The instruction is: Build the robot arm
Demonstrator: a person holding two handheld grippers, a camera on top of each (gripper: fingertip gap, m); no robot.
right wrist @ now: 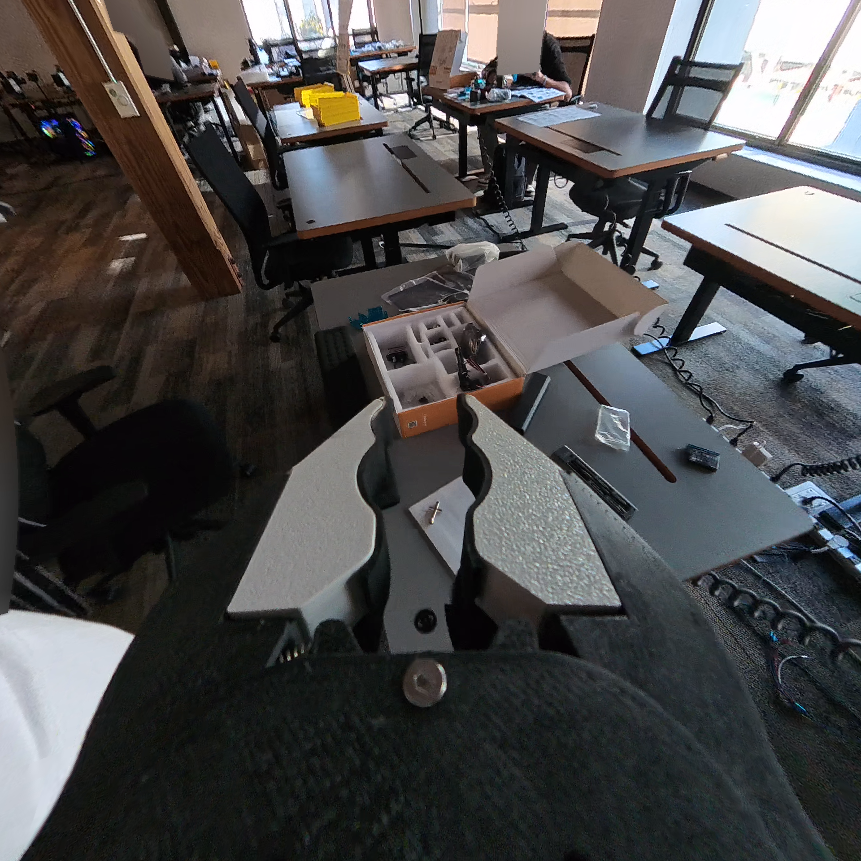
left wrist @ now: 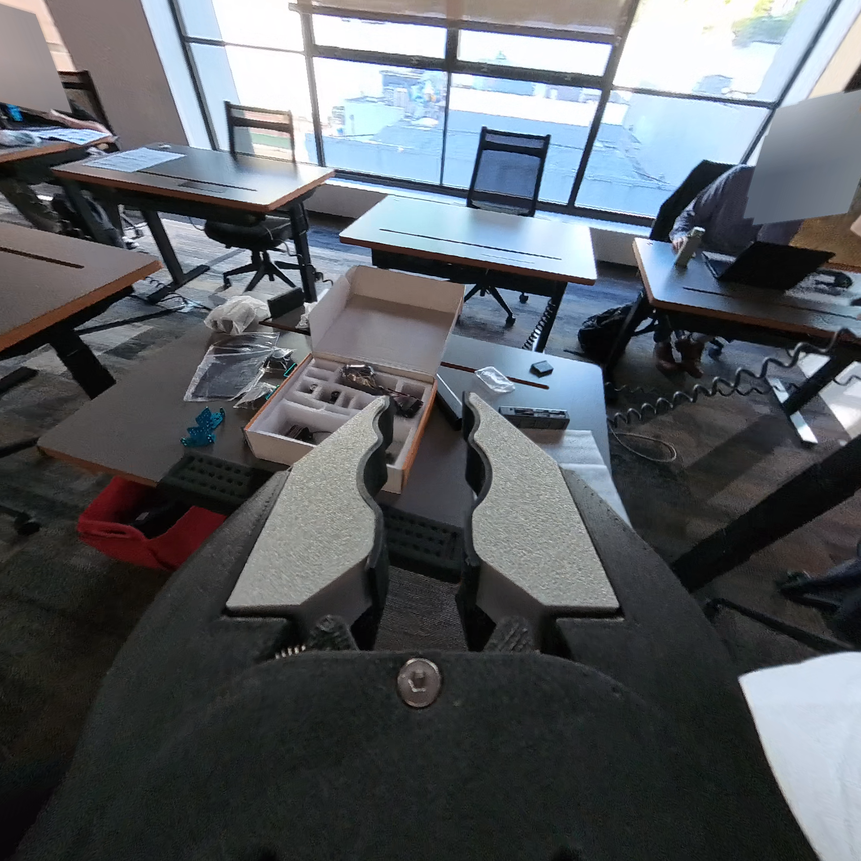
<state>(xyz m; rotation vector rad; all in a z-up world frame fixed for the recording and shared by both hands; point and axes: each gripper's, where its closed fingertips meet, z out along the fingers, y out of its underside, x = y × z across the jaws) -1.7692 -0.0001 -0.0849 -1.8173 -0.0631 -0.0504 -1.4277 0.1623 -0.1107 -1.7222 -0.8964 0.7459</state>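
Observation:
An open orange-sided box (left wrist: 326, 410) with white foam compartments and small dark parts sits on a dark desk (left wrist: 116, 433); its white lid stands open behind it. My left gripper (left wrist: 425, 400) is open and empty, held above the desk's near edge, just in front of the box. The box also shows in the right wrist view (right wrist: 447, 363). My right gripper (right wrist: 421, 403) is open and empty above the same desk (right wrist: 699, 512), near the box's orange front corner. A white paper sheet (right wrist: 447, 531) with a small metal cross-shaped tool (right wrist: 434, 511) lies between its fingers, below.
On the desk lie blue metal brackets (left wrist: 202, 426), clear plastic bags (left wrist: 233, 368), a small clear bag (right wrist: 613, 426), a black block (right wrist: 702, 455) and a long black strip (right wrist: 594, 482). A red bin (left wrist: 135, 526) sits under the desk. Other desks, chairs, floor cables and seated persons surround it. My hands' fingertips stand some 40 cm from each other.

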